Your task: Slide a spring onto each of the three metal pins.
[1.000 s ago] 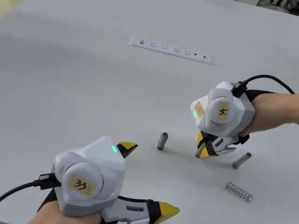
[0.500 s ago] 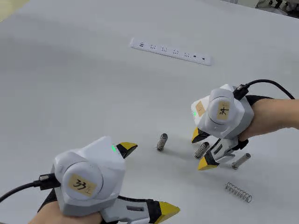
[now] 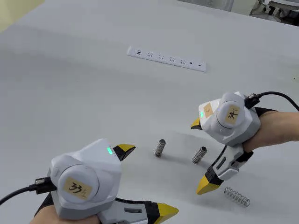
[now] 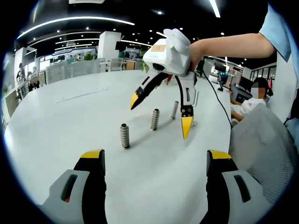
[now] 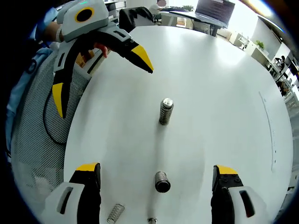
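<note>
Both grippers are spread wide and hold nothing. The left gripper (image 3: 145,179) hangs over the near part of the desk (image 3: 70,84), its yellow-tipped jaws well apart. A tan sticker on its white housing carries a handwritten "33" and a further mark I cannot read. The right gripper (image 3: 201,155) hovers toward the desk's right side, jaws likewise apart. It has two tan stickers whose handwriting is too small to make out. Each housing shows a small green light.

Two pins stand upright on the desk, each with a spring on it. The first pin (image 3: 160,147) stands between the two grippers. The second pin (image 3: 199,155) stands in the gap between the right gripper's jaws, touching neither. A loose spring (image 3: 237,196) lies flat near the right gripper's lower jaw tip, toward the near right of the desk. In the left gripper view a bare pin (image 4: 174,110) shows behind the right gripper's jaw, close to the second pin; I cannot tell whether it stands or lies. A white power strip (image 3: 167,58) lies toward the far edge, its markings too small to read.
</note>
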A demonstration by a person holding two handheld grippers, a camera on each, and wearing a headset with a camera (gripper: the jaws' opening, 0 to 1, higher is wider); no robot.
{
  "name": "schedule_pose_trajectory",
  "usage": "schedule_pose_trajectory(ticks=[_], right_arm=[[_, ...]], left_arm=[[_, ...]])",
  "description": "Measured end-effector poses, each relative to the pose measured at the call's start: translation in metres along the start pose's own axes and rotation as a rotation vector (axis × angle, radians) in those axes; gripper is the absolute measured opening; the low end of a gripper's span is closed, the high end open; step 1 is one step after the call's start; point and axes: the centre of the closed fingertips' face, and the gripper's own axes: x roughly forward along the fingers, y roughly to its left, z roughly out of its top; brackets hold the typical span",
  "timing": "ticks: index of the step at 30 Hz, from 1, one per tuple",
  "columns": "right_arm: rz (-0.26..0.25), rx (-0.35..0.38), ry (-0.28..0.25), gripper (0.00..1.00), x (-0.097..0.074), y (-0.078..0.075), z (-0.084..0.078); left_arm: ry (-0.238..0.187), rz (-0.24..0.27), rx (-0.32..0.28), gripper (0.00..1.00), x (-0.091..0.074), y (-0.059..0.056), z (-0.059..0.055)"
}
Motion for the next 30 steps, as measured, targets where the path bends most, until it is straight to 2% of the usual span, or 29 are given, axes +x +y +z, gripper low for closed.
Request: schedule_pose_trajectory(ticks=[17,25,30], right_arm=[[-0.096,0.077,-0.066,0.99,-0.03,0.004,-0.011],[-0.134,0.14,-0.148,0.99,-0.045,0.011,-0.011],[-0.16,0.182,-0.183,0.99,-0.052,0.018,-0.018]], left_arm=[[0.012,-0.01,0.037,0.88,-0.008,-0.002,0.001],[0.012,-0.014,0.055,0.88,-0.01,-0.004,0.005],[0.02,-0.022,0.069,0.88,-0.012,-0.006,0.005]])
